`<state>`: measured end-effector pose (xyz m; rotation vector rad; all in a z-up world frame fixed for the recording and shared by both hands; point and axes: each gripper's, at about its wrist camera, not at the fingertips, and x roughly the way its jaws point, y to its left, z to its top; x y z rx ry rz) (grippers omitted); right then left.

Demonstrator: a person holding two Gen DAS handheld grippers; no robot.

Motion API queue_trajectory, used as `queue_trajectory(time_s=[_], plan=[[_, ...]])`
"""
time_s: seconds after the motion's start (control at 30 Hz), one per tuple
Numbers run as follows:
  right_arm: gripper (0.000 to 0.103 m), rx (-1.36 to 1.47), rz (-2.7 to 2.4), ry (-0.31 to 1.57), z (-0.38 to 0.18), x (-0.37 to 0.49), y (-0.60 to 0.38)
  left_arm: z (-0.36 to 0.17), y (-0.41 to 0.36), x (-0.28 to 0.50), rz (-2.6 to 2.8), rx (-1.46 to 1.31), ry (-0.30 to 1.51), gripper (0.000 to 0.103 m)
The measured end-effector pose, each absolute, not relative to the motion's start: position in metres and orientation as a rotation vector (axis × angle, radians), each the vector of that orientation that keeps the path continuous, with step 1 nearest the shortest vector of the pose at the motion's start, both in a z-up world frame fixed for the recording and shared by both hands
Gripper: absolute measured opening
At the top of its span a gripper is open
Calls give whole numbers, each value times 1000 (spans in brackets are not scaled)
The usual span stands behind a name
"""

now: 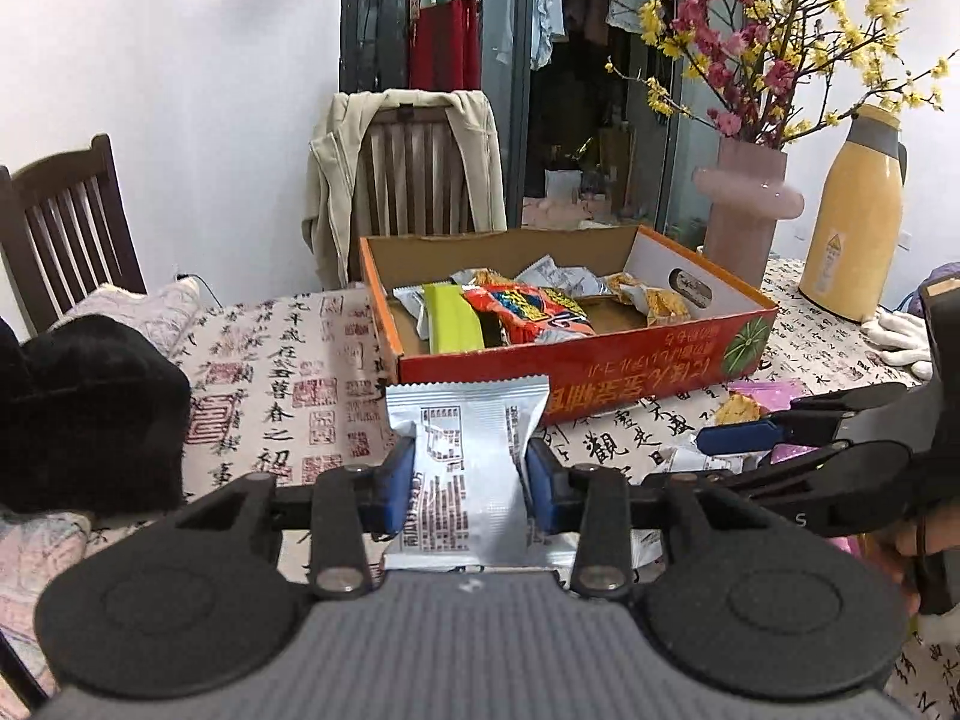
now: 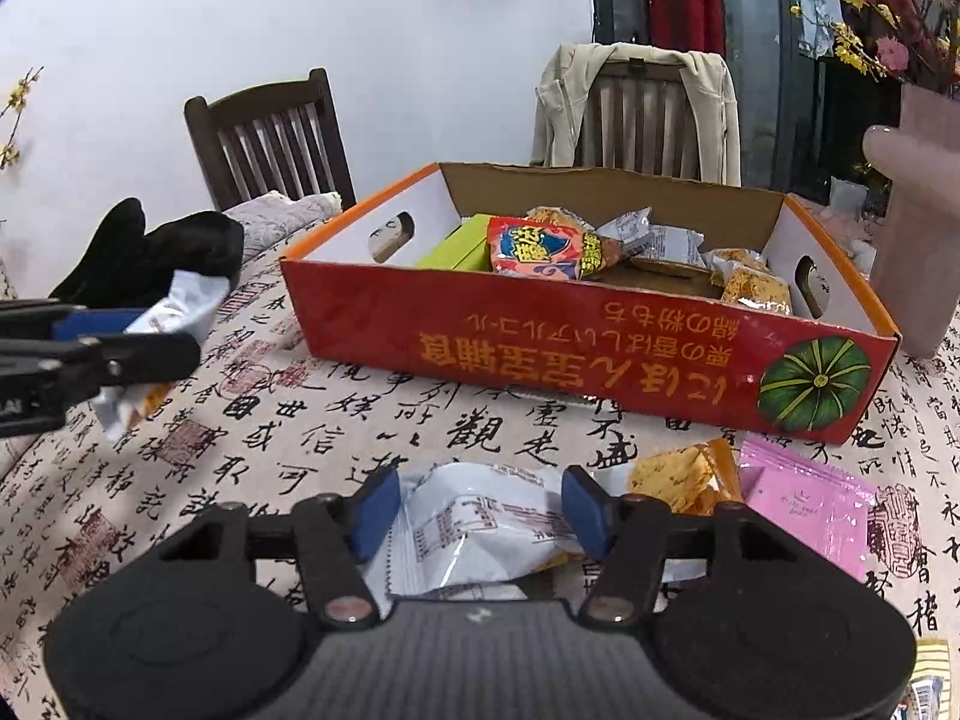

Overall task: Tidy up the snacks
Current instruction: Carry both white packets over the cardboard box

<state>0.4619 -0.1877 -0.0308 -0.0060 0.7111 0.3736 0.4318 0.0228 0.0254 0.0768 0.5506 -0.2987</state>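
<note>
**Two packets, one box waiting**

At the bottom centre of the left wrist view, the left gripper [image 1: 469, 483] is clamped on a silver snack packet [image 1: 467, 456], lifted clear of the tablecloth [image 1: 270, 396]. In the right wrist view the right gripper [image 2: 480, 510] straddles another silver packet [image 2: 474, 531], jaws apart, pads not yet pressing. Beyond, mid-frame, sits the red box [image 2: 600, 354] holding snacks. The slick foil may slide from the grip, or catch the box's near wall.

A home dining room is showing here.
Wooden chairs [image 1: 66, 222] are ringing a calligraphy-print tablecloth [image 1: 270, 372], clothes [image 1: 456, 18] hanging behind, flowers filling a pink vase [image 1: 744, 210].
</note>
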Motion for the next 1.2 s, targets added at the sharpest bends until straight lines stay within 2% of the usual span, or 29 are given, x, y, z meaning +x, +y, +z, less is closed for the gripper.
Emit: queue_trajectory(time_s=[0.17,0.27,0.33,0.4,0.5,0.83,1.2], plan=[[61,-1,389,714,-29,452,-189,32,25,417,-304,77,544,39],[59,-3,394,726,-29,446,-188,39,28,402,-300,73,530,39],[49,5,394,734,-28,442,-189,44,32,389,-299,59,518,39],[29,36,391,745,-24,437,-195,50,36,374,-298,45,504,39],[20,64,381,728,-17,424,-206,56,39,351,-287,37,485,39],[20,162,456,561,29,308,-248,57,31,285,-311,-85,492,39],[20,231,470,563,15,248,-271,45,6,268,-317,-77,540,39]])
